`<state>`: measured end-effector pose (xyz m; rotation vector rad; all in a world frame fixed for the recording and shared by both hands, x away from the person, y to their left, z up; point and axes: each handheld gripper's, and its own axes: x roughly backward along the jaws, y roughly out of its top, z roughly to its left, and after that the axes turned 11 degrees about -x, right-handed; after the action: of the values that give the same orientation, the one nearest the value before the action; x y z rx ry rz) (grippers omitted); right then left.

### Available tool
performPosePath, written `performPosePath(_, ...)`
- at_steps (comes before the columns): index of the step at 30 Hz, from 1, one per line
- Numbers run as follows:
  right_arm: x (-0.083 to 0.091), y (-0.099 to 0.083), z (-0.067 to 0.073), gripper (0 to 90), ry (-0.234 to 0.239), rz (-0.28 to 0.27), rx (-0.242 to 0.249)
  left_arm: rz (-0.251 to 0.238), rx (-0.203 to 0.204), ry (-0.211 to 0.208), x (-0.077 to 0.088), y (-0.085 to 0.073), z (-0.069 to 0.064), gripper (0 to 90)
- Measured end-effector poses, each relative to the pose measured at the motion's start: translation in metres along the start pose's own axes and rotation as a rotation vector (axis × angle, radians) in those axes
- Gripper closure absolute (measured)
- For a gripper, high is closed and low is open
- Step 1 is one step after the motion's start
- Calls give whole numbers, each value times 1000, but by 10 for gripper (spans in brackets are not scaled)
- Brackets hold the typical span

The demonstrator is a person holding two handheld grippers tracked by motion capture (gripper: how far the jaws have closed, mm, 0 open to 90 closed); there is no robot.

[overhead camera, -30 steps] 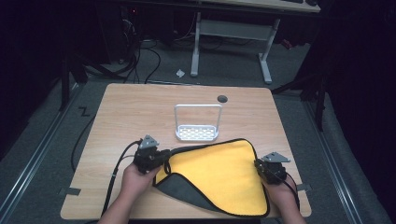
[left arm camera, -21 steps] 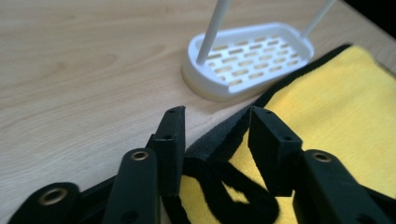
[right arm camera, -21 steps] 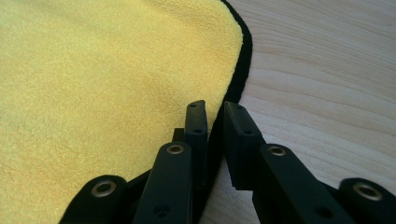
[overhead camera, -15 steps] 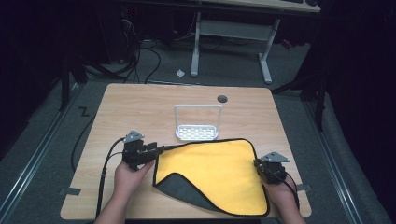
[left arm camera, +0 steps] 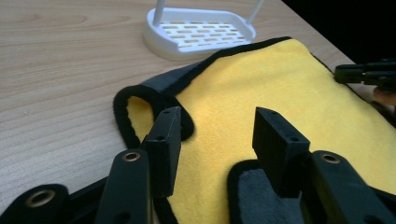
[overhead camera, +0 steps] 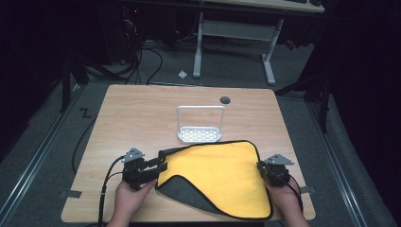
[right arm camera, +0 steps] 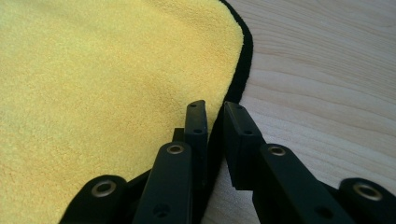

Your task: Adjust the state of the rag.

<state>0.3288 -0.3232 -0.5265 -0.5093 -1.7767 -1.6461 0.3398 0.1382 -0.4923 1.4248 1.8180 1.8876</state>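
Note:
A yellow cloth with a black hem and grey underside lies flat at the table's front middle. Its near left corner is folded over, grey side up, and its far left corner curls up. My left gripper is at the cloth's left edge. Its jaws have just been opening and stand apart over the cloth without pressing on it. My right gripper is shut on the black hem of the cloth's right edge. The other gripper's jaws show far across the cloth.
A small white perforated rack with a wire hoop stands just behind the cloth, also in the left gripper view. A dark round hole sits near the wooden table's far edge. Cables trail off the front left.
My left gripper let go of the cloth's left corner, opened, and drew back to the left. The corner now rests on the table. The right gripper stayed put.

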Motion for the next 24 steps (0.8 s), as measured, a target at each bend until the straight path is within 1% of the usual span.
performPosePath(1,0,0,0,806,-1,1,0,3,-8,-7,3,-1,-4,516)
performPosePath(4,0,0,0,806,-1,1,-1,10,-7,-12,1,-3,-7,514)
performPosePath(5,0,0,0,807,0,1,-2,40,-2,-28,-5,-6,-8,527)
performPosePath(6,0,0,0,807,0,1,-2,40,-2,-28,-5,-6,-8,533)
performPosePath(7,0,0,0,806,-1,0,0,106,-10,-50,-18,-10,-12,552)
performPosePath(8,0,0,0,806,-1,0,0,149,-30,-59,-28,-12,-16,568)
performPosePath(9,0,0,0,807,-1,0,-1,176,-50,-63,-34,-13,-19,583)
performPosePath(10,0,0,0,807,-1,0,-1,176,-50,-63,-34,-13,-19,599)
performPosePath(11,0,0,0,807,0,0,-1,197,-56,-62,-40,-14,-21,599)
performPosePath(12,0,0,0,807,1,-1,0,226,-84,-56,-47,-15,-25,651)
performPosePath(13,0,0,0,807,1,-1,0,226,-84,-56,-47,-15,-25,664)
performPosePath(14,0,0,0,807,3,-2,1,238,-91,-44,-49,-15,-26,702)
performPosePath(15,0,0,-1,807,5,-1,0,236,-107,-34,-49,-17,-27,748)
performPosePath(16,0,0,-1,807,5,-1,0,236,-107,-34,-49,-17,-27,777)
performPosePath(17,0,0,-1,807,7,-3,-2,234,-118,-29,-48,-18,-28,777)
performPosePath(18,0,0,-1,807,7,-2,0,226,-134,-24,-46,-19,-29,838)
performPosePath(21,0,0,-1,807,6,-2,3,212,-131,-25,-42,-21,-29,864)
performPosePath(22,0,0,-1,807,5,-2,3,196,-114,-31,-37,-21,-27,866)
performPosePath(24,0,0,0,807,4,-2,2,185,-110,-30,-31,-22,-28,867)
